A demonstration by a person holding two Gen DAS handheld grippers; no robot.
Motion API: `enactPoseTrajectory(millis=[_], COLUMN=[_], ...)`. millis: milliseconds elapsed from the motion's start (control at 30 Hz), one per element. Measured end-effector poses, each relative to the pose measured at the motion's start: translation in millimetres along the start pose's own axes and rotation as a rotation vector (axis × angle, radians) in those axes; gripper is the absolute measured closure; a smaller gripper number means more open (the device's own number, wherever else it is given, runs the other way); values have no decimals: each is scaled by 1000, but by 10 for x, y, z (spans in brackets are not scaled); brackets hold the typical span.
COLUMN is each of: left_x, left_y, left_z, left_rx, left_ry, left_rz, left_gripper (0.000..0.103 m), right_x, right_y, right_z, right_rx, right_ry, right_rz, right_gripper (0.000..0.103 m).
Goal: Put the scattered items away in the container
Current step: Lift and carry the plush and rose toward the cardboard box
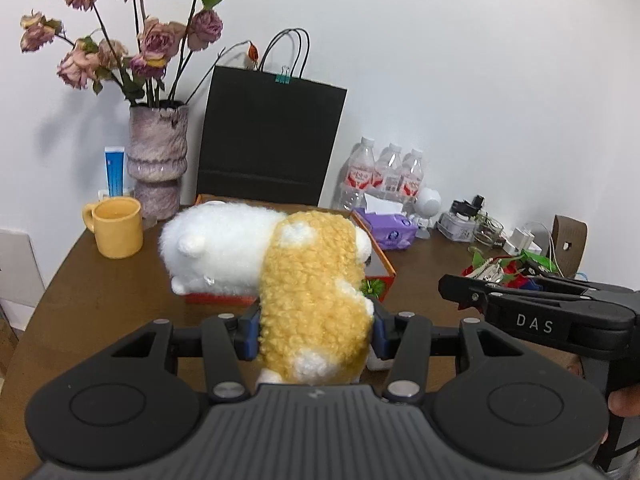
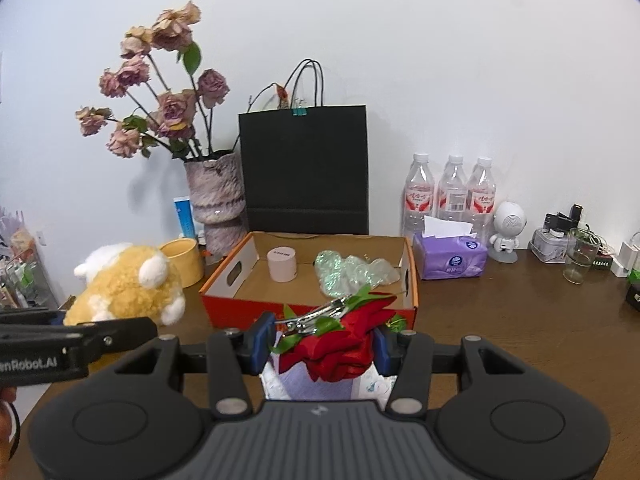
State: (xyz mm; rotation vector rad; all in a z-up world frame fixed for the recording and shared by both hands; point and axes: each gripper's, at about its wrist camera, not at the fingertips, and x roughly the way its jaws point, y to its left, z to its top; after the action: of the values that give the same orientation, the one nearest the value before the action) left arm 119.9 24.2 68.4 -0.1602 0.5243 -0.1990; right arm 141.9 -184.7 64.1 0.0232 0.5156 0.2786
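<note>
The box [image 2: 308, 304] sits on the table [image 2: 500, 320] in front of the bag [image 2: 304, 168], with the vase [image 2: 216, 196] and cup [image 2: 184, 260] to its left, the tissues [image 2: 450, 258] and bottles [image 2: 452, 192] to its right, and a small tub [image 2: 282, 264] inside it.

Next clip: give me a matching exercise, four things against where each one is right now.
Things:
1. plush toy
2. red cloth flower
3. white cylinder
4. tissue pack

Places:
A. on the table, right of the box
B. inside the box
C. in the left tongs
D. in the right tongs

Pairs: 1-C, 2-D, 3-B, 4-A
</note>
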Motion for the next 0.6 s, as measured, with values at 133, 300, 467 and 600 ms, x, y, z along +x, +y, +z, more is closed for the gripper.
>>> enactPoseTrajectory(millis=[133,300,467,600], left_x=[46,138,208,261], left_y=[-32,-32,-40,-52], left_z=[145,318,460,568], left_rx=[-8,-32,-30,-32], left_ry=[-18,-24,-34,-39], left_rz=[17,40,71,85], left_gripper=[52,52,52,52], right_x=[79,132,176,225], right_y=[-57,-76,-112,-164], right_z=[150,306,434,520], right_rx=[14,10,13,27], right_ry=[20,17,17,25], right_rz=[12,5,-1,-3], right_gripper=[56,56,56,56])
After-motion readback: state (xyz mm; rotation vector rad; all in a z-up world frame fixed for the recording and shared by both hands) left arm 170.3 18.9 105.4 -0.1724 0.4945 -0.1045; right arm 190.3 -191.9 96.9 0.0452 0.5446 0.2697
